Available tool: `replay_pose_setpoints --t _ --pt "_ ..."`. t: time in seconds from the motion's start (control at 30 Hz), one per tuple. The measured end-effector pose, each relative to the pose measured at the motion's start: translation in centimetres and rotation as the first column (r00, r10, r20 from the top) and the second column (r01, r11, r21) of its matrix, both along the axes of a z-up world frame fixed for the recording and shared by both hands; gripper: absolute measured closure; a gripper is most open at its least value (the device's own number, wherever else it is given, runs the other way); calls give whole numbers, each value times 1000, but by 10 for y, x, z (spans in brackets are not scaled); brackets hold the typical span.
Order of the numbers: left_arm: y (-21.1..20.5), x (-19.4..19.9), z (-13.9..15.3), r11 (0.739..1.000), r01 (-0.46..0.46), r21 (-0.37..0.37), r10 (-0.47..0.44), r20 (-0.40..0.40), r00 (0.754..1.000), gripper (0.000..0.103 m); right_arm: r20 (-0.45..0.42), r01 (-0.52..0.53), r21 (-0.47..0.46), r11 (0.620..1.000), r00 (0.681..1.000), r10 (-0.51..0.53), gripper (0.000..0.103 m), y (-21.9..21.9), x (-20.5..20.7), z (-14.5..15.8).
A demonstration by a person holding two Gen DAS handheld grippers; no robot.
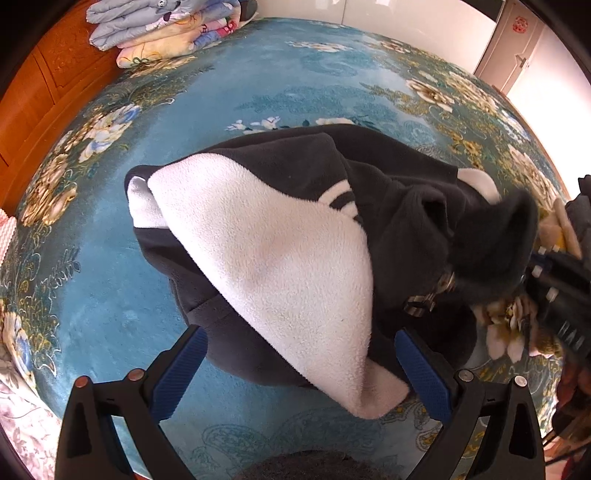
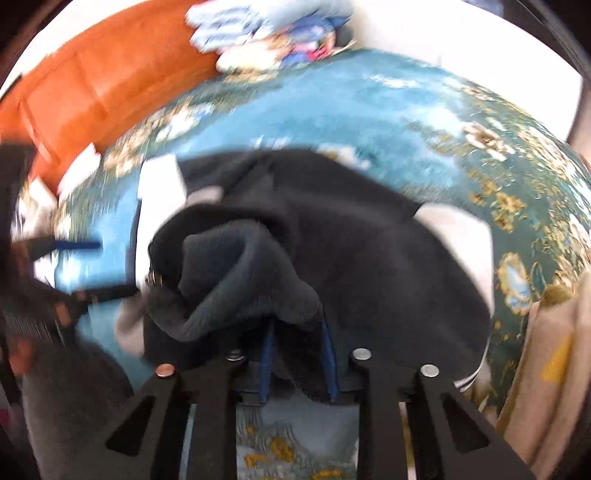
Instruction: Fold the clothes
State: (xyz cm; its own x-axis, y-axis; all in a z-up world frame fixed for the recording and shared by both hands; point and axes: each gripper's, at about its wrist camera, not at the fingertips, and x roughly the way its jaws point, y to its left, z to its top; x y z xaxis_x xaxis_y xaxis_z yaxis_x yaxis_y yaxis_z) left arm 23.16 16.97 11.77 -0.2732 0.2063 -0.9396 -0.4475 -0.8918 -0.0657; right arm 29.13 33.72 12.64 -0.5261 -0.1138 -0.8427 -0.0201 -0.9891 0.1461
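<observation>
A black and white fleece jacket (image 1: pixel 280 236) lies crumpled on the blue floral bedspread (image 1: pixel 288 74). My left gripper (image 1: pixel 299 354) is open, its blue-padded fingers (image 1: pixel 181 369) on either side of the jacket's near white flap, holding nothing. My right gripper (image 2: pixel 299 354) is shut on a fold of the jacket's dark fleece (image 2: pixel 236 273) and holds it lifted. The right gripper also shows at the right edge of the left wrist view (image 1: pixel 554 288), with dark fabric bunched on it. The right wrist view is motion-blurred.
A stack of folded pastel quilts (image 1: pixel 166 29) sits at the bed's far left corner against an orange wooden headboard (image 1: pixel 33 99). A white door (image 1: pixel 517 48) stands far right. Beige clothing (image 2: pixel 546 369) lies at the right. The left gripper (image 2: pixel 55 266) shows at left.
</observation>
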Motion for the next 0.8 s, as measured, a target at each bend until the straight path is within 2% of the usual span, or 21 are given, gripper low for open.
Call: replay_pose_setpoints --t 0.07,0.13,0.2,0.27,0.33,0.4,0.43,0.57,0.63,0.7,0.8 --pt "2 -2 -2 1000 11 -15 -11 7 1000 7 -20 36 -28 999 999 -36 85 5 -8 8" --pt "4 -6 -5 999 16 -51 -15 14 1000 18 -26 52 -41 998 998 -53 86 9 -16 14" --pt "3 -14 -8 998 10 -62 -8 33 999 35 -28 57 -50 997 998 -59 86 13 -22 19" --pt "0 -24 -9 999 1 -54 2 58 998 42 -31 62 -57 996 997 -64 86 16 -27 23" --pt "-2 -32 -9 1000 0 -17 1 88 996 61 -31 67 -64 996 997 -69 86 19 -30 26" --pt "-6 -40 -5 1000 3 6 -3 97 995 83 -26 75 -73 995 997 -77 86 22 -31 25" --pt "-9 -44 -1 1000 6 13 -7 94 996 87 -21 81 -80 993 996 -83 86 24 -32 24" --pt "-33 -57 20 998 -48 40 47 35 998 93 4 123 -119 985 992 -124 86 30 -41 21" --pt "-57 -64 36 994 -108 26 109 -46 993 94 6 133 -125 983 991 -133 86 31 -46 22" --pt "-82 -70 53 985 -171 15 171 -127 977 97 2 130 -128 983 991 -131 86 30 -48 24" --pt "-128 -81 76 957 -290 -16 279 -233 932 97 -8 118 -130 984 993 -120 86 26 -46 28"
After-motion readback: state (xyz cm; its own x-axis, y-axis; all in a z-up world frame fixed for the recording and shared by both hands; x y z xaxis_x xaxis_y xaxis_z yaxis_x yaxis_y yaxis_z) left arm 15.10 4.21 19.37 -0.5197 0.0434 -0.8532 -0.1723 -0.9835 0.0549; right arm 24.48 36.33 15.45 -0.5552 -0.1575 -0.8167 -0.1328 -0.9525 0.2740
